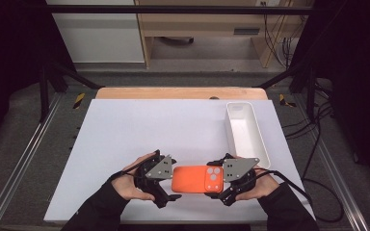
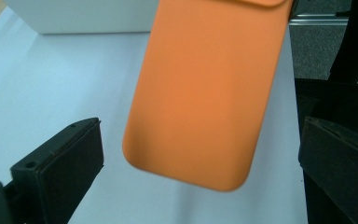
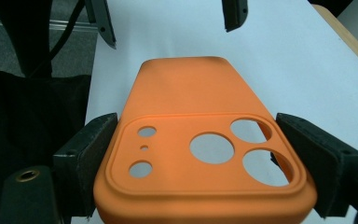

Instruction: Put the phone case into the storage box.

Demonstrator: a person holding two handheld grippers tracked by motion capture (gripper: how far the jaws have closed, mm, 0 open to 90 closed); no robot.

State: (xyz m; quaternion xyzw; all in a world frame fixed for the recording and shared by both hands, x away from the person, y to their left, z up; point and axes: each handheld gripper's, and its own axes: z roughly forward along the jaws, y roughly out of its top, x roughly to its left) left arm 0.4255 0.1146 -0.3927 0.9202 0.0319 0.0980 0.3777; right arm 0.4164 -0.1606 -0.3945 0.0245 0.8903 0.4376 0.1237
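Two tongs, one phone case, one grip

Right tongs [image 3: 205, 163] pinch the orange phone case [image 3: 200, 154] at its camera-hole end, carrying it flat just over the white table [image 1: 125, 130]. Left tongs [image 2: 200, 163] stand spread, pads clear of the plain end between them, likely letting go. White tray [image 1: 262, 139] sits close by on the right, perhaps where the case goes.

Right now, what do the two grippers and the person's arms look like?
Both the left gripper and the right gripper are black, each topped by a grey three-cornered plate with small holes. Their jaws are blocky, with dark, matte pads. A black cable trails from the right gripper. The person wears black long sleeves.
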